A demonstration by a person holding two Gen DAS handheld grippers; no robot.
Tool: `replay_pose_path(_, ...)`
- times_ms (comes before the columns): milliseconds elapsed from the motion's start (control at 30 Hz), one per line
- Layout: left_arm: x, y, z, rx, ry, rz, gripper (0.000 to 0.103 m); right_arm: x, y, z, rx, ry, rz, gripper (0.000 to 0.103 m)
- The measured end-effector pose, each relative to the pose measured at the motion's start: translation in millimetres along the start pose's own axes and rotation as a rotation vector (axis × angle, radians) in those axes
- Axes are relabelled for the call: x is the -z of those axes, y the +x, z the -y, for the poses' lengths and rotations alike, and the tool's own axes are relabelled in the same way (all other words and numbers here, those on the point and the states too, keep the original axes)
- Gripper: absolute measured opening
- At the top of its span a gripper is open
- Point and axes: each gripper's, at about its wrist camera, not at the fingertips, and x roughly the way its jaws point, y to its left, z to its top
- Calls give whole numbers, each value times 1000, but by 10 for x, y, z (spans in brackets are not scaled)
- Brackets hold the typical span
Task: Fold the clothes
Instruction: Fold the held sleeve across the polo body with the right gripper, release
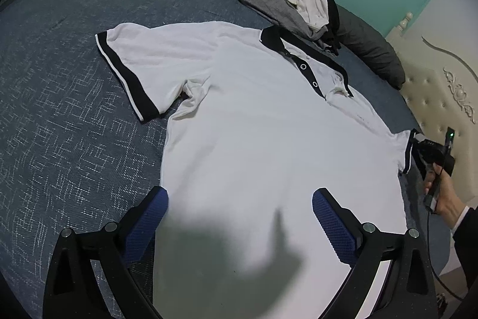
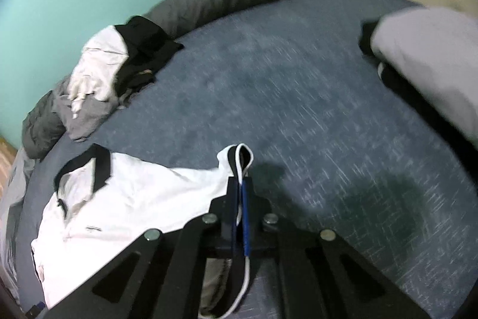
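Hovering wide open, the left claw (image 1: pixel 239 217) sits over the shirt (image 1: pixel 254 124) hem on the bed (image 1: pixel 59 109). Collar points away, so the long axis runs straight ahead; off right, the right claw (image 2: pixel 241 178) pinches that sleeve cuff (image 2: pixel 239 154).

The polo shirt's (image 1: pixel 254 139) hem is running off the bottom edge of the left wrist view, partly darkened by a shadow. In the right wrist view, the bed cover (image 2: pixel 298 97) is smearing with motion blur, and a pale grey bundle (image 2: pixel 433 56) at the right edge is blurring beyond recognition, cut off there.
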Motion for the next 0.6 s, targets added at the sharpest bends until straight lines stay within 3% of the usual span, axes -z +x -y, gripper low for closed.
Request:
replay_pose_path(167, 2, -43, 24, 18, 2, 5, 100, -19, -202, -401, -17, -97, 4, 2)
replay_pose_path(600, -16, -152, -41, 52, -33, 26, 100, 408, -227, -1673, 7, -306, -85, 2)
